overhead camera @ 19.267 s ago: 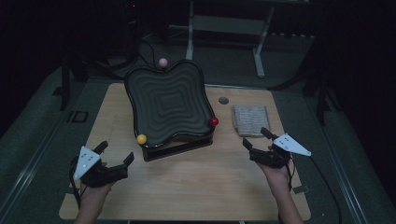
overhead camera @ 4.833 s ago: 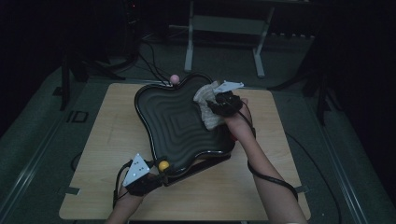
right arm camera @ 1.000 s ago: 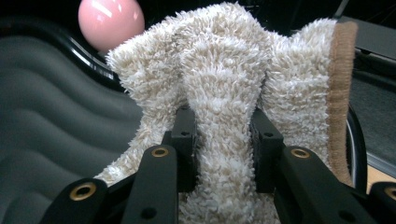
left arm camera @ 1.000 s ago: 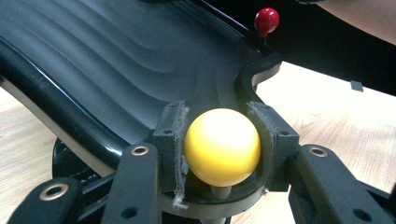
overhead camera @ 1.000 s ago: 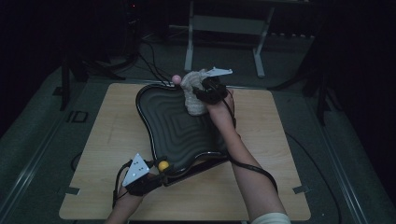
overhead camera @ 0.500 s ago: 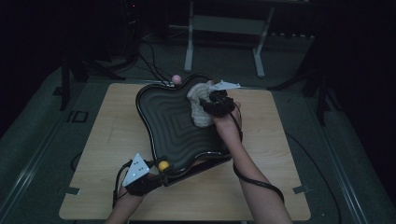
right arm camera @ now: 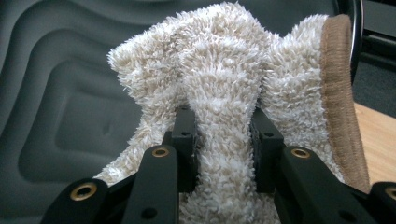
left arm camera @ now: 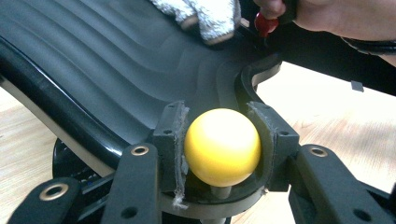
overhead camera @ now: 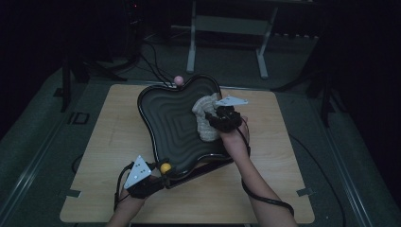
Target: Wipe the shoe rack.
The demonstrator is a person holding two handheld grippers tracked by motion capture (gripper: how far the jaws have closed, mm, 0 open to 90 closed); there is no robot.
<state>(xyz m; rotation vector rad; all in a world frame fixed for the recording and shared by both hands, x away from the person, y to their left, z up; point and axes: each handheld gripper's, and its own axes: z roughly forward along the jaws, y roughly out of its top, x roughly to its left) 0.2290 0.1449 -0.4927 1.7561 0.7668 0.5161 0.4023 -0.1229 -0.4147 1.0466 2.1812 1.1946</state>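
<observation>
Now, from the high view, the right gripper [overhead camera: 213, 115] is pressing a cream fluffy cloth [overhead camera: 204, 118] onto the right side of the black rippled tray [overhead camera: 165, 118], while the left gripper [overhead camera: 158, 179] is holding the yellow knob [overhead camera: 165, 168] at the tray's near corner; a pink knob [overhead camera: 178, 80] is sitting at the tray's far corner. Over to the left gripper view: the jaws are clamping the yellow knob [left arm camera: 222, 146] on both sides, pads pressing on its smooth, glossy ball, which looks hard and slippery, so a grip across the widest part is serving well; the cloth [left arm camera: 205, 14] is lying farther up the tray [left arm camera: 93, 70], next to a red knob [left arm camera: 264, 23]. And in the right gripper view the jaws are pinching a thick fold of the cloth [right arm camera: 229, 93], squeezed narrow; it is looking soft, light and floppy, deep-piled with a tan hemmed edge, likely best bunched in the middle, resting over the tray's ridges [right arm camera: 70, 93].
</observation>
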